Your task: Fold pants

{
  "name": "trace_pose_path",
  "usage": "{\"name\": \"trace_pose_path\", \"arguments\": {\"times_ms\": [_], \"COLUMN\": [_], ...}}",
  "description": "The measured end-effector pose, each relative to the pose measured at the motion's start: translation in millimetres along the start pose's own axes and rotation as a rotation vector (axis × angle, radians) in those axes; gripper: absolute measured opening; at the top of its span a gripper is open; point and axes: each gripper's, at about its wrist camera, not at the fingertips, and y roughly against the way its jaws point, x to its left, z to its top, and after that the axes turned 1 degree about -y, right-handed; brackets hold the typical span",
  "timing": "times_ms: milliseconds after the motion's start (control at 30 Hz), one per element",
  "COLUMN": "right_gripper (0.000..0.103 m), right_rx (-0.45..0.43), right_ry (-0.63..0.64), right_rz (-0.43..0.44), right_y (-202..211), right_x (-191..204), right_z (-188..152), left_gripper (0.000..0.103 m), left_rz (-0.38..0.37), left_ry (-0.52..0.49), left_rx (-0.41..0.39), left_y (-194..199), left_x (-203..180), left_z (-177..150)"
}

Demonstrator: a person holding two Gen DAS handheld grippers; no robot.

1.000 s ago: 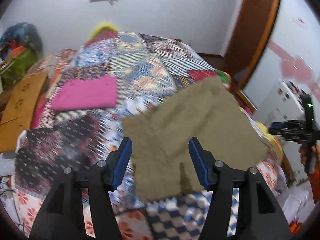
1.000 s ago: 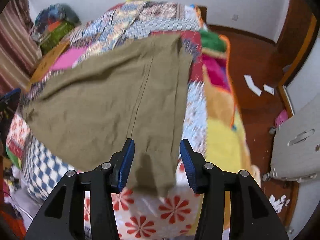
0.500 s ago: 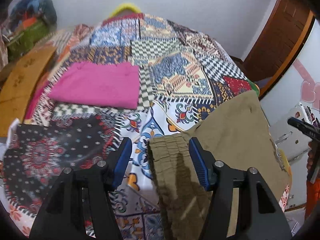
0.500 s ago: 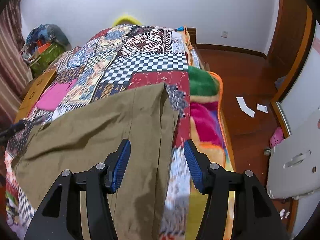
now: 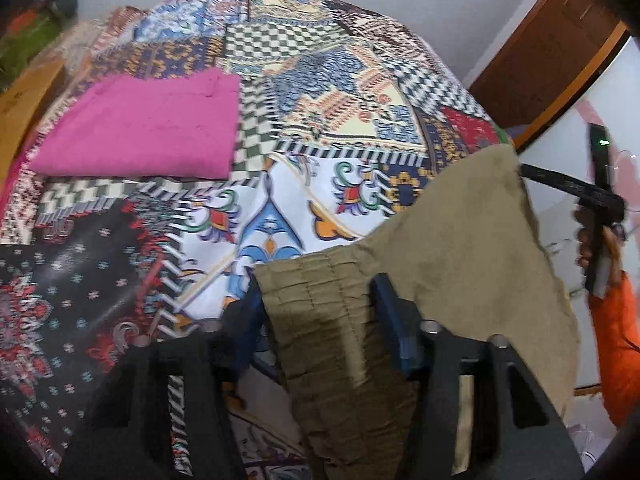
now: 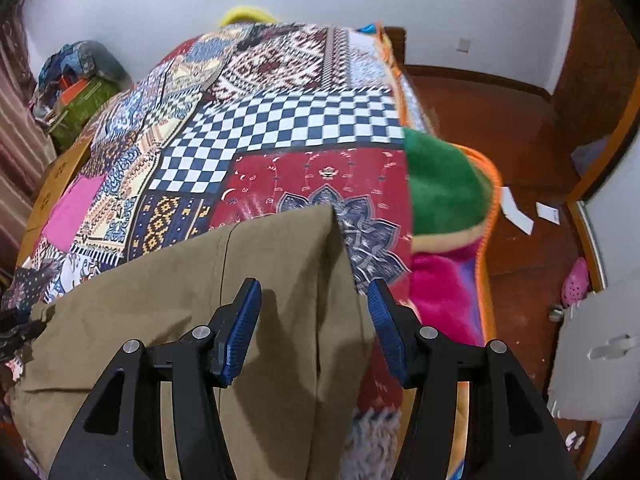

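The olive-brown pants [image 5: 460,248] lie across the near edge of the patchwork bed. Their gathered elastic waistband [image 5: 320,312] lies between the fingers of my left gripper [image 5: 316,308], whose jaws stand wide apart. In the right wrist view the leg end of the pants [image 6: 256,280] lies flat between the fingers of my right gripper [image 6: 314,312], also wide open. The right gripper shows in the left wrist view [image 5: 596,200] at the far right, past the leg hem.
A folded pink garment [image 5: 140,128] lies on the patchwork quilt [image 5: 328,80] at the left. A green and pink fleece blanket [image 6: 448,184] hangs over the bed's right side above a wooden floor [image 6: 520,120]. Bags [image 6: 76,84] are piled at the far left.
Both grippers have lowered the pants from hanging in the air onto the bed edge. The pants now lie spread on the quilt, and both views have dropped closer to the bed.
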Motion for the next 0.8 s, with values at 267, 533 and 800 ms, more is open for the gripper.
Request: {"name": "trace_pose_path", "arguments": {"times_ms": [267, 533, 800], "right_gripper": [0.032, 0.009, 0.006], "right_rx": [0.028, -0.011, -0.133], "right_ry": [-0.054, 0.019, 0.015], "right_rz": [0.075, 0.049, -0.205], "right_y": [-27.8, -21.1, 2.4], "right_x": [-11.7, 1.7, -2.1], "right_z": [19.3, 20.2, 33.9], "left_gripper": [0.043, 0.038, 0.038], "left_rz": [0.025, 0.097, 0.129], "left_ry": [-0.053, -0.076, -0.064], "left_rx": [-0.043, -0.102, -0.105], "left_y": [0.3, 3.3, -0.1], "left_x": [-9.9, -19.2, -20.3], "left_z": [1.3, -6.8, -6.5]}}
